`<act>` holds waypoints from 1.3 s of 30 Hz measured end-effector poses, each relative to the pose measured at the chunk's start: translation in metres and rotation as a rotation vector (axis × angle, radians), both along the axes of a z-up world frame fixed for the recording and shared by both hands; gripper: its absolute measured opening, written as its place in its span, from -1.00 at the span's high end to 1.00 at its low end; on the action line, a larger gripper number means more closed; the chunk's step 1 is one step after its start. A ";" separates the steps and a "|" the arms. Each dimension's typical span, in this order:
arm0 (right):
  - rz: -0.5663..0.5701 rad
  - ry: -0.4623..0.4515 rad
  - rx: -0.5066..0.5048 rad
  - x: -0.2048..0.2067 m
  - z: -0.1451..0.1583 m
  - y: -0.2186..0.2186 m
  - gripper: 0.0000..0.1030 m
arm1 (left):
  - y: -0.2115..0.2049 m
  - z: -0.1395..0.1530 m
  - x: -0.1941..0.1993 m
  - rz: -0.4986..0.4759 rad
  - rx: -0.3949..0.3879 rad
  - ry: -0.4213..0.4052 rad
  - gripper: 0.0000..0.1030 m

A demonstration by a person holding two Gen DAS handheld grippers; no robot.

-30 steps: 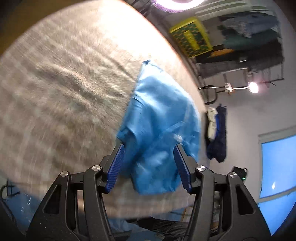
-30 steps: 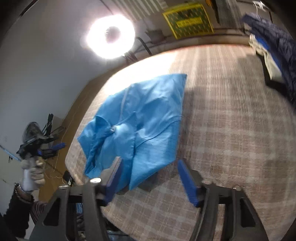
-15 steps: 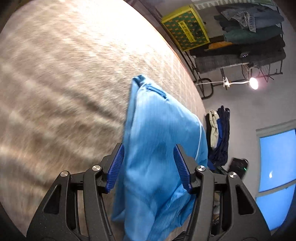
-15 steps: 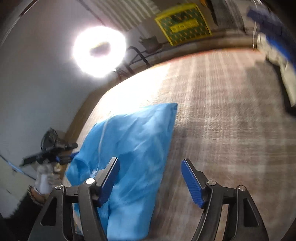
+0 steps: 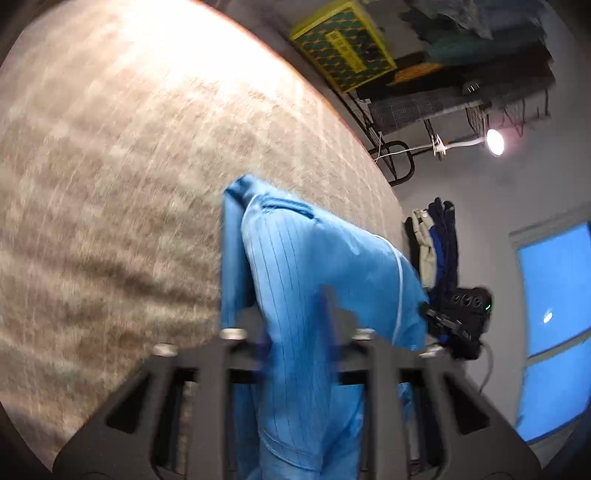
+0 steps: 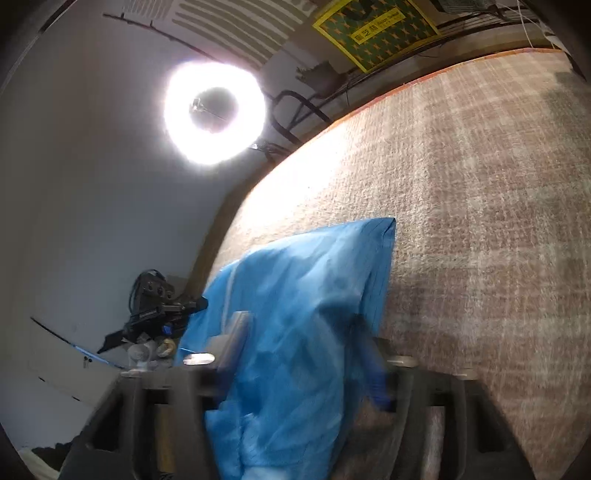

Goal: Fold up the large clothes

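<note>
Both black two-finger grippers are angling downward, left gripper [image 5: 295, 328] and right gripper [image 6: 299, 354] each closing their jaws on bunched blue cloth [image 5: 314, 280].

Over by the far wall, past the table's edge, leans a yellow-bordered green board [image 6: 376, 27] patterned with small orange marks, and across its middle runs a yellow strip carrying dark printed characters. From the right wrist view they look like a few Chinese characters followed by smaller Latin letters, but they are too small and soft to read. The same board [image 5: 341, 46] in the left wrist view is blurred, its strip illegible.
</note>
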State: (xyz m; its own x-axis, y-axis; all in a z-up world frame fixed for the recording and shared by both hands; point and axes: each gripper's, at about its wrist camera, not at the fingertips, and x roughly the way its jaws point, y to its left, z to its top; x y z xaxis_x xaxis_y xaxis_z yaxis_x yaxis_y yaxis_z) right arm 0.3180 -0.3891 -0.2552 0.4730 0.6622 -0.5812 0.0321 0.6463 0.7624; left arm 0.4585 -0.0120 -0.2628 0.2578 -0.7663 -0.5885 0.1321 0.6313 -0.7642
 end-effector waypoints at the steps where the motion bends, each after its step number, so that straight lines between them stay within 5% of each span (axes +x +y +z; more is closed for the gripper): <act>1: 0.006 0.005 -0.012 0.001 0.001 0.003 0.91 | -0.001 0.005 0.000 0.004 -0.001 -0.026 0.91; 7: -0.046 -0.113 -0.139 0.013 0.033 -0.001 1.00 | 0.000 0.015 0.031 0.079 -0.034 -0.082 0.94; 13: 0.003 -0.019 -0.301 0.024 0.006 0.014 1.00 | -0.006 -0.013 0.049 0.115 0.077 -0.038 0.78; 17: -0.013 -0.016 -0.420 0.008 0.027 0.007 0.51 | 0.010 0.006 0.037 0.132 0.175 -0.094 0.57; 23: 0.012 -0.159 -0.503 0.003 0.077 0.013 0.42 | 0.004 0.062 0.021 0.112 0.187 -0.224 0.57; 25: 0.008 -0.141 -0.486 0.017 0.077 0.011 0.31 | -0.013 0.069 0.021 0.067 0.188 -0.237 0.57; 27: -0.026 -0.060 -0.419 0.033 0.062 -0.002 -0.15 | -0.033 0.069 0.023 0.009 0.198 -0.243 0.57; 28: -0.042 -0.029 -0.386 0.040 0.053 -0.007 -0.18 | -0.042 0.064 0.026 -0.009 0.218 -0.242 0.57; 29: -0.062 0.015 -0.334 0.043 0.042 -0.016 -0.15 | -0.046 0.061 0.030 -0.016 0.221 -0.233 0.57; 32: -0.074 0.110 -0.070 0.043 0.002 -0.036 0.41 | -0.050 0.041 0.043 -0.009 0.196 -0.187 0.57; 34: -0.101 0.114 0.081 0.041 -0.014 -0.044 0.48 | -0.050 0.031 0.046 -0.011 0.187 -0.176 0.57; 36: -0.143 0.064 0.216 0.039 -0.022 -0.047 0.90 | -0.051 0.024 0.047 -0.006 0.228 -0.190 0.57; 37: -0.159 0.032 0.209 0.037 -0.020 -0.047 0.96 | -0.050 0.020 0.048 -0.003 0.252 -0.197 0.57; 39: -0.179 -0.046 -0.027 0.032 -0.001 -0.039 1.00 | -0.050 0.007 0.052 0.012 0.357 -0.215 0.68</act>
State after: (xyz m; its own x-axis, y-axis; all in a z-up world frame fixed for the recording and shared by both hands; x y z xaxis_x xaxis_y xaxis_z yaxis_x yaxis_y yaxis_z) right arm 0.3502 -0.4284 -0.2565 0.6082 0.5496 -0.5727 0.1135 0.6539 0.7480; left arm 0.5100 -0.0618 -0.2561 0.4116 -0.5199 -0.7486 0.2555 0.8542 -0.4528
